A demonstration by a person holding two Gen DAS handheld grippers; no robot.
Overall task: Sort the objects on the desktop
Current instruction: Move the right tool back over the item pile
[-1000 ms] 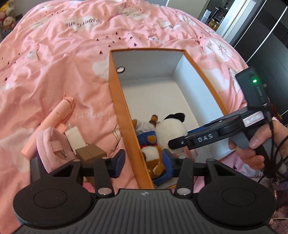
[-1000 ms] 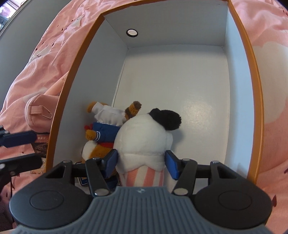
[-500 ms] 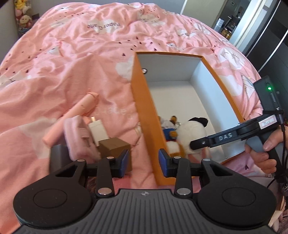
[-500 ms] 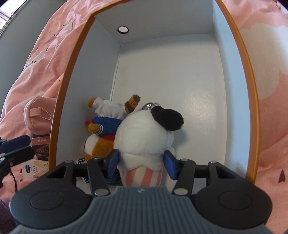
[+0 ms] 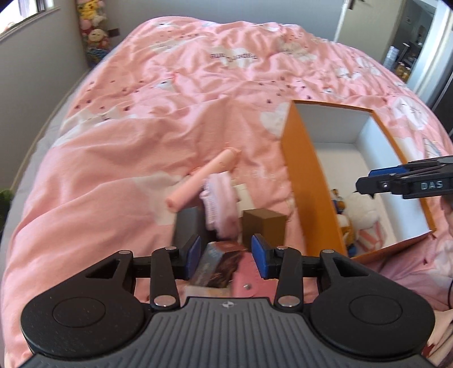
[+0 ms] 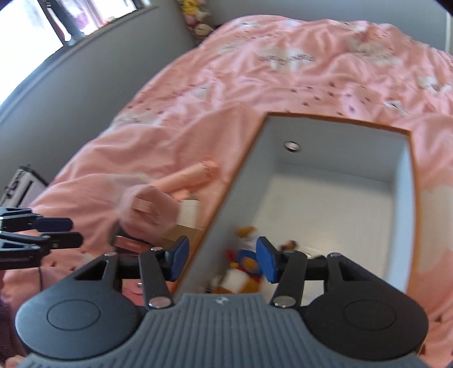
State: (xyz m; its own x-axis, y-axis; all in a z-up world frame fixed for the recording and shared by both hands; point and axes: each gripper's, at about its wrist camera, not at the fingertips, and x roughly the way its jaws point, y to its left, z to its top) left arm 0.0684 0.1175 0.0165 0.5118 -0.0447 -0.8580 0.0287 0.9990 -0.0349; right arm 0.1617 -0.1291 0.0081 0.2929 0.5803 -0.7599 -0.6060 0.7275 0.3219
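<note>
Two plush toys (image 5: 355, 215) already in box (image 5: 304, 181). My right gripper (image 6: 222, 259) empty above them, jaws closing. Left gripper (image 5: 226, 256) half open, opening, empty over clutter; next I grab brown cube (image 5: 264, 226) just ahead.

— What sort of place is this?
— A bedroom in a home. A bed with a rumpled pink duvet (image 5: 170, 119) fills the view.
— Anything else?
— Plush toys (image 5: 92, 31) stacked in the corner by grey walls, and a window (image 6: 31, 25).
</note>
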